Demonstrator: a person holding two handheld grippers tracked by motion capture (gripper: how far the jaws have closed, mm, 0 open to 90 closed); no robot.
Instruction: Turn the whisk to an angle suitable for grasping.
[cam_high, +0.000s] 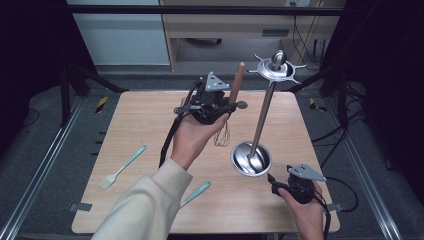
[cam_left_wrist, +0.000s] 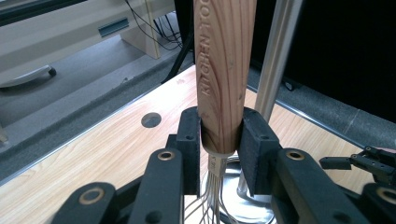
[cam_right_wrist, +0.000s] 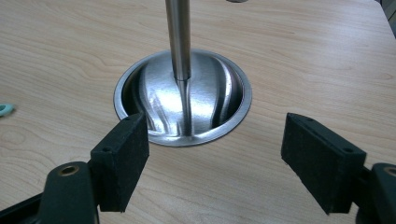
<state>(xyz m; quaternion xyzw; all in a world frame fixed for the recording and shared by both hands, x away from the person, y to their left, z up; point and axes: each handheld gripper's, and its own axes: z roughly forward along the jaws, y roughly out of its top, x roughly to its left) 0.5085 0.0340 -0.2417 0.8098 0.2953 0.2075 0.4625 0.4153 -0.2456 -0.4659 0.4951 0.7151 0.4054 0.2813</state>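
Note:
A whisk with a wooden handle (cam_high: 237, 82) (cam_left_wrist: 224, 70) stands upright above the table, its wires (cam_high: 223, 135) hanging below. My left gripper (cam_high: 231, 106) (cam_left_wrist: 223, 140) is shut on the lower end of that handle, both pads pressed against the wood. To its right stands a steel rack: a bowl-shaped base (cam_high: 250, 159) (cam_right_wrist: 210, 102), a tilted pole (cam_high: 263, 115) (cam_right_wrist: 179, 37) and a hooked top disc (cam_high: 276, 69). My right gripper (cam_high: 274, 180) (cam_right_wrist: 215, 154) rests open at the table's near right, its jaws pointing at the base with nothing between them.
On the wooden table (cam_high: 145, 120) lie a teal-handled brush (cam_high: 122, 167) at the near left and another teal handle (cam_high: 196, 194) beside the left sleeve. A round hole (cam_left_wrist: 151, 120) marks the tabletop. Dark frame posts flank the table.

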